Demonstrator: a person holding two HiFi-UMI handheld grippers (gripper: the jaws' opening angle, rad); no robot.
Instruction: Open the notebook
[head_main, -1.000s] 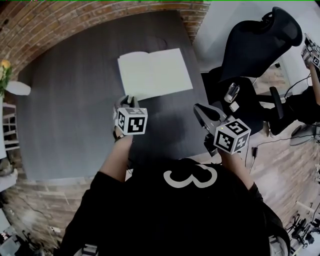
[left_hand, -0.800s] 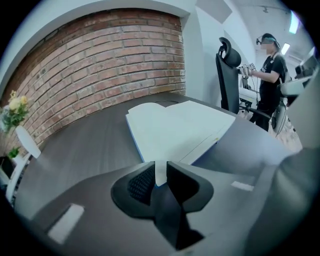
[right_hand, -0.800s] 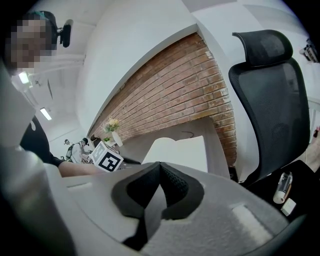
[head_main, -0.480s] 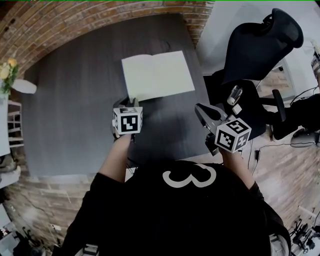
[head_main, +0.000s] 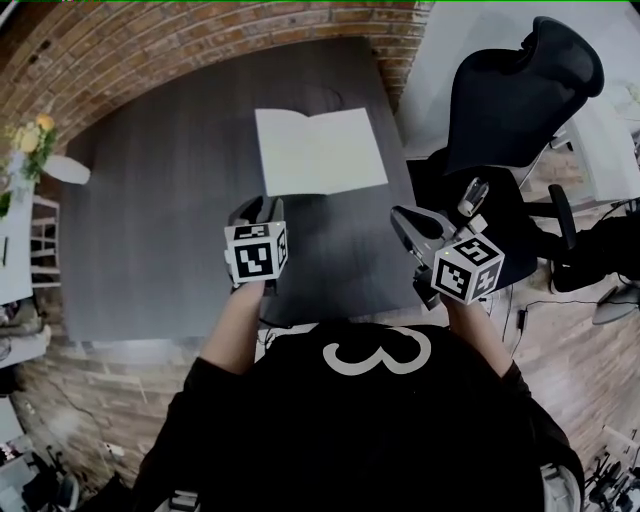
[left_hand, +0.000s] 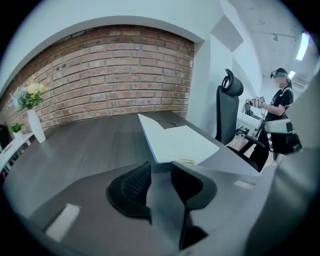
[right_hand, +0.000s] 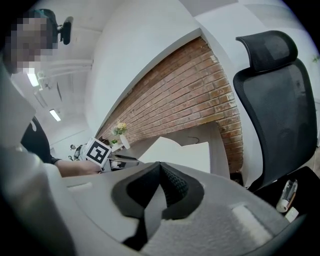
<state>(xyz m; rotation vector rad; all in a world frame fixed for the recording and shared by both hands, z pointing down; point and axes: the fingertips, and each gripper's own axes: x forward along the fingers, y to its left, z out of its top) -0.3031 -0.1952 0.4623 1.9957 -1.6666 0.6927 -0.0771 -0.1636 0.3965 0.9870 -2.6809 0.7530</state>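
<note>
Notebook (head_main: 320, 150) lies open on worktop (head_main: 150, 210); left tongs (head_main: 260, 208) just opening, spread, empty; right tongs (head_main: 398, 214) pressed together.

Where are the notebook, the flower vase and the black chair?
notebook (head_main: 322, 150): head view, on the middle of its open pages.
flower vase (left_hand: 36, 126): left gripper view, on its white body.
black chair (head_main: 515, 95): head view, on its backrest.

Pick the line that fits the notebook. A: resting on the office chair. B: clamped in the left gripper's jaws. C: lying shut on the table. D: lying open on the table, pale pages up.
D: the notebook lies spread open on the dark table, with both pale pages facing up.
</note>
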